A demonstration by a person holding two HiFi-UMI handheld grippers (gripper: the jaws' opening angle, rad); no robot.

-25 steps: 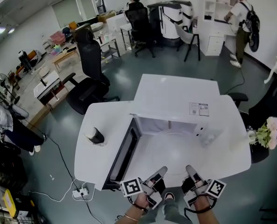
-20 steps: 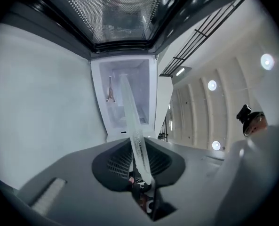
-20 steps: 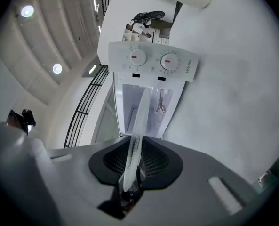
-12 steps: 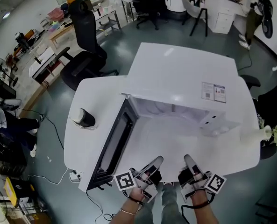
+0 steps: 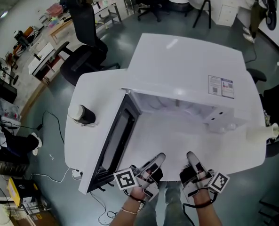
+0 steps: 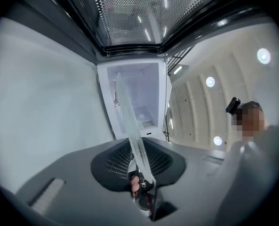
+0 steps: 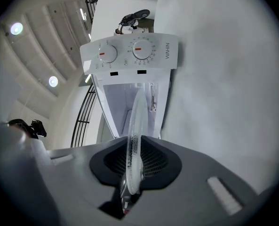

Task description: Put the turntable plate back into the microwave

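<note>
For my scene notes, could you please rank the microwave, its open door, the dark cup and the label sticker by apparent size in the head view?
Largest: microwave
Then: open door
Unranked: dark cup and label sticker look about alike.

Microwave control panel lettered "WAHIN", top sticker unreadable

Head view: mounted high, facing steeply down onto the microwave roof. Left gripper view and right gripper view: low, close in front, each rolled sideways, facing level into the open cavity. All three share that cavity.
</note>
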